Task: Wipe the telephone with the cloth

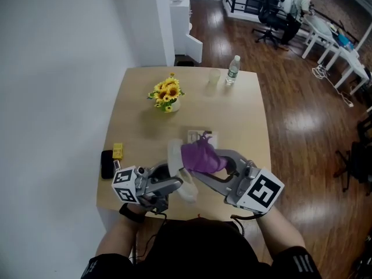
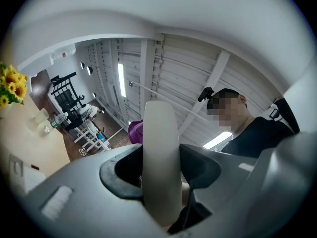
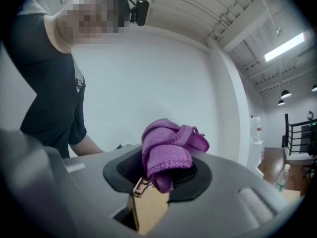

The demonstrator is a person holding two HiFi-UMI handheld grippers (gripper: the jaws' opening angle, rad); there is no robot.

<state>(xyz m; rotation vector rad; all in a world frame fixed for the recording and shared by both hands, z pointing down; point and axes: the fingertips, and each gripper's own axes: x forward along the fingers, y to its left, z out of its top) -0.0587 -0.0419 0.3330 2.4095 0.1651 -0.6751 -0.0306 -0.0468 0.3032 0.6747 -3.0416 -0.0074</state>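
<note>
Above the near edge of the tabletop (image 1: 250,115): my left hand-held gripper (image 1: 176,183) (image 2: 161,182) is clenched on the white telephone handset (image 1: 176,156) (image 2: 159,148), with the jaws across its lower half. My right hand-held gripper (image 1: 196,170) (image 3: 163,180) is clamped on the bunched purple cloth (image 1: 201,156) (image 3: 168,150). In the head view the cloth appears to touch the handset's right flank. The handset is off the tabletop, between me and what I take to be the phone's base (image 1: 202,136), which sits on the wood further out.

Step, as I judge it: wiping the handset. The next move calls for drawing the cloth along the handset's length while the left grip keeps it from twisting. The part under the jaws would need a regrip to reach.

Orientation: the long axis runs away from me. The near end is by my chest and the far end points toward the sunflowers (image 1: 167,93), leaning slightly left. Pitch up or down: cannot tell.
</note>
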